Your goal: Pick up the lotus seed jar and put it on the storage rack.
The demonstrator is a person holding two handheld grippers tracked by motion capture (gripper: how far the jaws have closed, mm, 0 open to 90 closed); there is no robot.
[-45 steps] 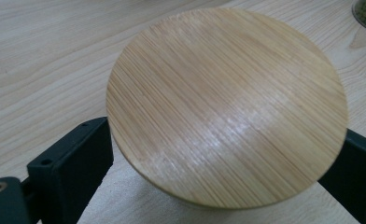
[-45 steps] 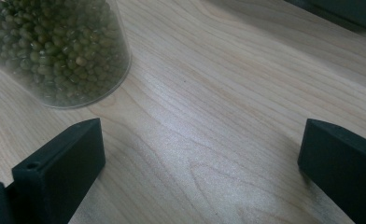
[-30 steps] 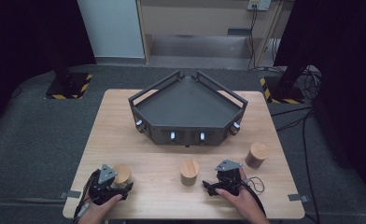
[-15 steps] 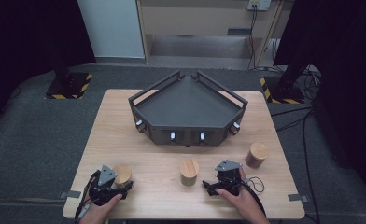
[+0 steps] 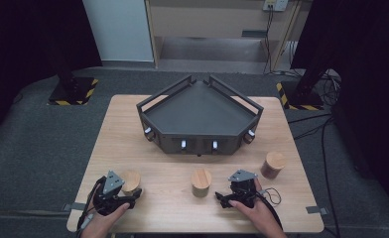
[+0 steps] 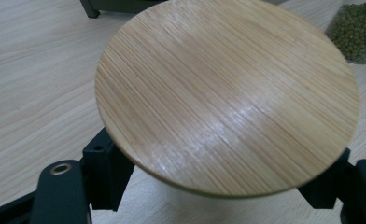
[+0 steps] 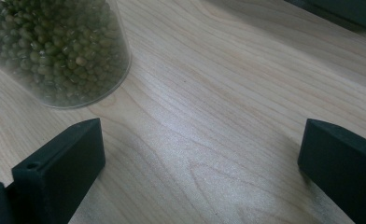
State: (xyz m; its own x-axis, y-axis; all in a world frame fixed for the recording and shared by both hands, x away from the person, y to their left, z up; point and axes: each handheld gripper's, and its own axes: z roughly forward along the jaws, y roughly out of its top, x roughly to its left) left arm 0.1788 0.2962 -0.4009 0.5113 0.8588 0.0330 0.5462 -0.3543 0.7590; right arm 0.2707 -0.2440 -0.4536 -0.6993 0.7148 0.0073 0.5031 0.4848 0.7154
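Both hands are reaching in from the table's (image 5: pixel 172 173) near edge. The left gripper (image 5: pixel 129 190) is sitting near its left corner, jaws spread wide. The right gripper (image 5: pixel 230 195) is resting right of centre, jaws parted.

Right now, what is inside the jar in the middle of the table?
Small green beans fill the middle jar, seen through its clear wall in the right claw view. From the high view, its wooden lid covers the contents.

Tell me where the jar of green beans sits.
In the high view, the bean jar stands mid-table at the front, below the dark tray, between the left gripper and right gripper.
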